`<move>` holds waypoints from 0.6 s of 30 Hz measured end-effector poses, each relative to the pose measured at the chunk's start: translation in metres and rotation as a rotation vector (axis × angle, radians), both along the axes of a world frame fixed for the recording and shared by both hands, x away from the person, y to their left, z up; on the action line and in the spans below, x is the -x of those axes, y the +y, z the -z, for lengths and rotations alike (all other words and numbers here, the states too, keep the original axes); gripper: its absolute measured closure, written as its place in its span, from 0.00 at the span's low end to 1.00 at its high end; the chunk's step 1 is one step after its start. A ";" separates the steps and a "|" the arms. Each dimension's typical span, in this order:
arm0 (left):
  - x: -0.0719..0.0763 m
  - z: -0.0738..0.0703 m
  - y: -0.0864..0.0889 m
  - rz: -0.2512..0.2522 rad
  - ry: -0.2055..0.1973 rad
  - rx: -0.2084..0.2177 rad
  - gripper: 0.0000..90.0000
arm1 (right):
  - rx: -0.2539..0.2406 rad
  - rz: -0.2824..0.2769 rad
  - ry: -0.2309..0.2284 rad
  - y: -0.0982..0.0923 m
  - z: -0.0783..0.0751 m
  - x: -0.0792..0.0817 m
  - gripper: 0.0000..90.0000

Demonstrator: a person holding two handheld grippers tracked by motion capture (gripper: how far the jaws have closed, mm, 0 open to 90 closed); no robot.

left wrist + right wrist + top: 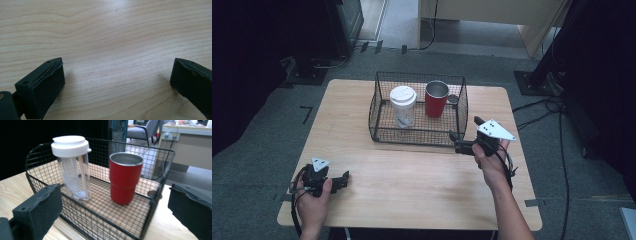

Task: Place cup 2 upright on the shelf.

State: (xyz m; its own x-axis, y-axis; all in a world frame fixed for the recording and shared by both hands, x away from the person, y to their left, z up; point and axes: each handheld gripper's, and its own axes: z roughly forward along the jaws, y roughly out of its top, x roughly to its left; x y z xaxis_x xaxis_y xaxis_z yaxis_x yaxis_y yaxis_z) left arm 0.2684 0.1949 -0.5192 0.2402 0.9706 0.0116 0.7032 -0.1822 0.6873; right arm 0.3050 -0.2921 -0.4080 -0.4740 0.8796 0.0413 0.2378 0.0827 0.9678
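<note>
Wooden table point(412, 175) | wire basket point(105, 225) | red steel-lined tumbler point(124, 180) upright inside

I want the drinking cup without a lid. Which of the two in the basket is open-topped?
The red cup is open on top; the clear one beside it wears a white lid.

Spread jaws over bare wooden table point(112, 37)
</note>
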 end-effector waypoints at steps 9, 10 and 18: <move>0.000 0.000 0.000 0.001 0.000 0.000 0.00 | -0.002 0.042 0.010 -0.023 0.012 0.015 0.00; 0.000 0.000 0.000 0.002 0.000 -0.001 0.00 | 0.000 0.046 0.011 -0.025 0.014 0.016 0.00; 0.000 0.000 0.000 0.003 0.000 -0.001 0.00 | -0.008 0.085 0.036 -0.043 0.030 0.028 0.00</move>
